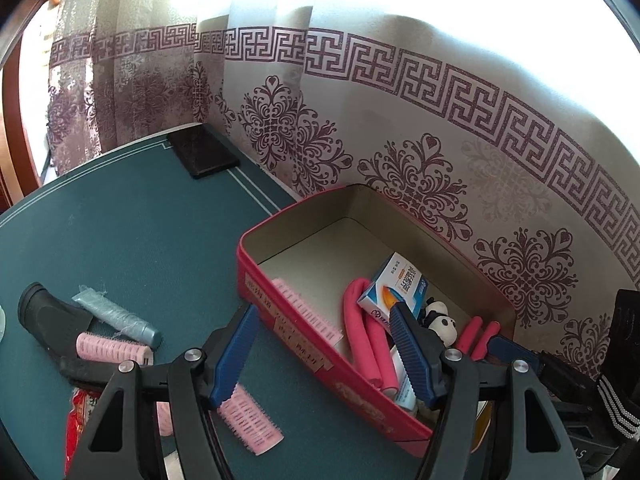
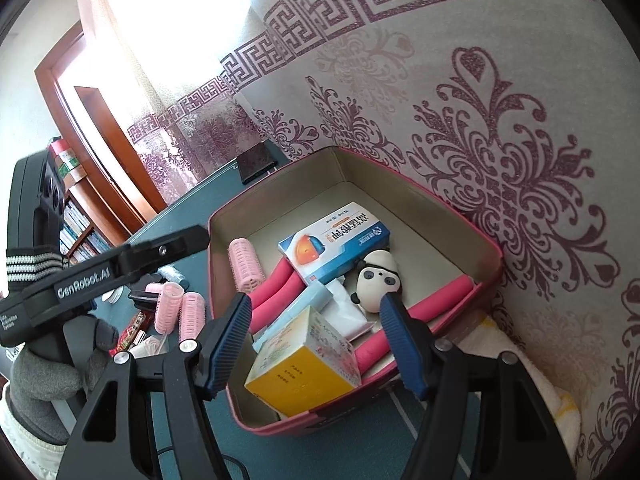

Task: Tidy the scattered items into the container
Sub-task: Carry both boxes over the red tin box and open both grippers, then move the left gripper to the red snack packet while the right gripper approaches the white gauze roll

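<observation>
Left wrist view, from the left: a pink roller (image 1: 114,349) and a blue tube (image 1: 118,316) lie on the green table (image 1: 132,232), left of the left gripper (image 1: 324,350), long axes running left to right. Its jaws are released, straddling the red tin's (image 1: 288,320) near wall, holding nothing. Another roller (image 1: 250,426) lies under its left finger. The right gripper (image 2: 316,344) hangs open, empty, over the tin, so the left is nearer the strays.

Left gripper (image 1: 324,354) held with jaws apart astride the near wall of the red tin (image 1: 280,316), nothing gripped, blue medicine box (image 1: 394,286), panda figure (image 1: 442,322), pink foam rollers (image 1: 366,344) seen inside, pink hair curlers (image 1: 252,426) scattered on green table (image 1: 140,240)
</observation>
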Available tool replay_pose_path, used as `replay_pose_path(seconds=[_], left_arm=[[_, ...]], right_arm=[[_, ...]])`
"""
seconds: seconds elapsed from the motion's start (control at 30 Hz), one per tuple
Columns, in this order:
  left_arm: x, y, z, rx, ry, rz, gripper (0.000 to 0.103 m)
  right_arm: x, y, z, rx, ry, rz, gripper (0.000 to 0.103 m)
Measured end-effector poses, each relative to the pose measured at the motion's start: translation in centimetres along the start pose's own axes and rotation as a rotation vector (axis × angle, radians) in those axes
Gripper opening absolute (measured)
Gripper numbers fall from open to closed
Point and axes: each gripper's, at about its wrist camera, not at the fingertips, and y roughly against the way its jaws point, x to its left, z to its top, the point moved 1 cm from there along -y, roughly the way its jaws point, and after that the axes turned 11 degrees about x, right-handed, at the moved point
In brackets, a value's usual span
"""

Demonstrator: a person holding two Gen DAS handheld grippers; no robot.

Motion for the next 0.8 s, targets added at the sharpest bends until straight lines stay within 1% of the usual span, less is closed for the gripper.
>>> replay_pose_path(seconds=[0.17, 0.33, 0.5, 0.6, 0.67, 0.8], left_arm=[[2.1, 1.1, -1.6, -0.002, 0.064, 0.018, 0.07], [5.4, 3.1, -3.3, -0.018, 0.137, 0.054, 0.07], [8.6, 5.3, -5.0, -0.038, 0.2, 0.089, 0.07], [10.4, 6.3, -6.3, -0.049, 0.234, 0.102, 0.07], [11.6, 6.9, -7.1, -0.054, 0.256, 0.111, 0.07], [13.9, 7.8, -8.9, -0.063, 0.303, 0.133, 0.07]], right_arm=[[1.1, 0.2, -0.2, -0.002, 0.02, 0.01, 0.071], [2.7, 0.3, -0.6, -0.003, 0.053, 0.019, 0.071], [4.9, 0.1, -1.2, 0.005, 0.098, 0.033, 0.071], [6.2, 0.3, -1.5, -0.013, 0.132, 0.016, 0.073], [7.0, 0.6, -1.7, -0.018, 0.153, 0.021, 0.073], [9.1, 0.5, -2.3, -0.005, 0.202, 0.036, 0.073]])
